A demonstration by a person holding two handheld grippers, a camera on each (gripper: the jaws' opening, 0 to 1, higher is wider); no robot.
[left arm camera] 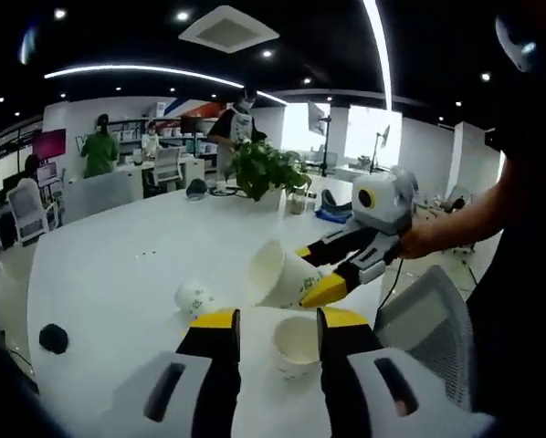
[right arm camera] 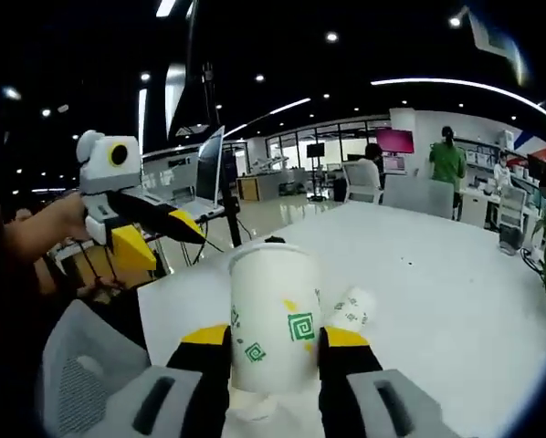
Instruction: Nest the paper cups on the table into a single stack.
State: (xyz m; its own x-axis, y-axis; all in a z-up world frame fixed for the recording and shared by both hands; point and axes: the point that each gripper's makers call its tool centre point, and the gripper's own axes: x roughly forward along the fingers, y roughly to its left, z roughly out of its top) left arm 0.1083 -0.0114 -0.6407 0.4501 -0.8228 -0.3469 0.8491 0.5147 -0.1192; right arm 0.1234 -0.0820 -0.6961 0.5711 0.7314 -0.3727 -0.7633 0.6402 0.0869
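A paper cup (right arm camera: pixel 275 315) is clamped between the right hand-held gripper's (right arm camera: pixel 275 351) jaws. The left hand-held gripper (left arm camera: pixel 275 330) stands open, empty, just above an upright cup (left arm camera: pixel 296 347). A third cup (left arm camera: pixel 194 298) lies tipped beyond on the white surface (left arm camera: pixel 109 265).

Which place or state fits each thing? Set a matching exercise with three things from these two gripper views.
Things:
1. held cup
2. upright cup
3. tipped cup

Places or states:
A. lying on its side on the white table
B. standing on the table, mouth up, before the left gripper
C. clamped between the right gripper jaws

Pairs: 1-C, 2-B, 3-A
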